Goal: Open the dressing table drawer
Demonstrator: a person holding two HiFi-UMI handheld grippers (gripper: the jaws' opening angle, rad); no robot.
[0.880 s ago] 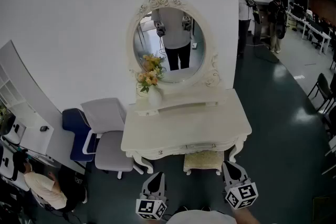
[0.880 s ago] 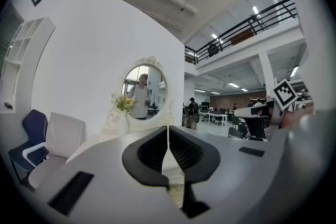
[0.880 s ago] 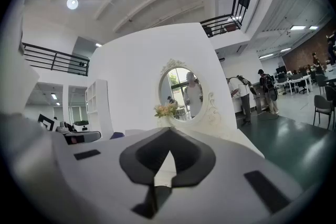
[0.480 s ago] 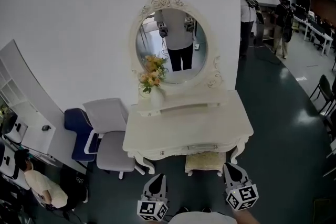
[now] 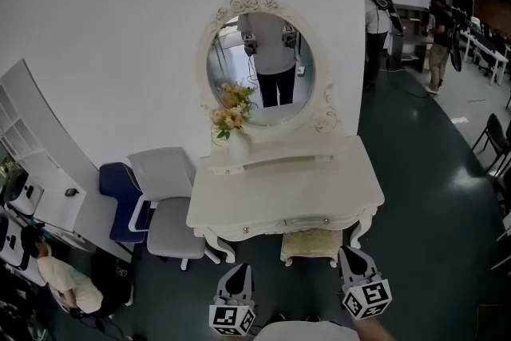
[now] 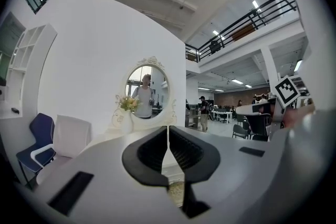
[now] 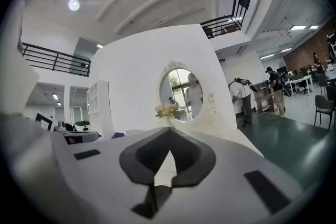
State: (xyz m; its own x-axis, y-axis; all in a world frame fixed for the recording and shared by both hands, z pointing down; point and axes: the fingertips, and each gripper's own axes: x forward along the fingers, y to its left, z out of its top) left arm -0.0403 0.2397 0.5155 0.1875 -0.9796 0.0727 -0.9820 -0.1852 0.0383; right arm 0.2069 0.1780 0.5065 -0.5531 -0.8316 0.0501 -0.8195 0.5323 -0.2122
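Note:
The cream dressing table (image 5: 239,200) stands against the white wall with an oval mirror (image 5: 259,64) and a vase of flowers (image 5: 230,124). Its drawer (image 5: 283,226) is closed, with a small knob near each end. Both grippers hang low in the head view, apart from the table. My left gripper (image 5: 237,269) is shut and empty, and my right gripper (image 5: 349,253) is also shut and empty. In the left gripper view the left gripper (image 6: 168,136) points level at the mirror (image 6: 148,93). In the right gripper view the right gripper (image 7: 169,134) faces the mirror (image 7: 184,93).
A padded stool (image 5: 310,245) sits under the table. A pale chair (image 5: 166,208) and a blue chair (image 5: 118,200) stand to its left, beside white shelving (image 5: 36,172). A person (image 5: 64,279) sits at bottom left. People (image 5: 441,28) stand at back right on the dark floor.
Both grippers stay where they were. A person at the far right has walked further right. The head view has shifted very slightly.

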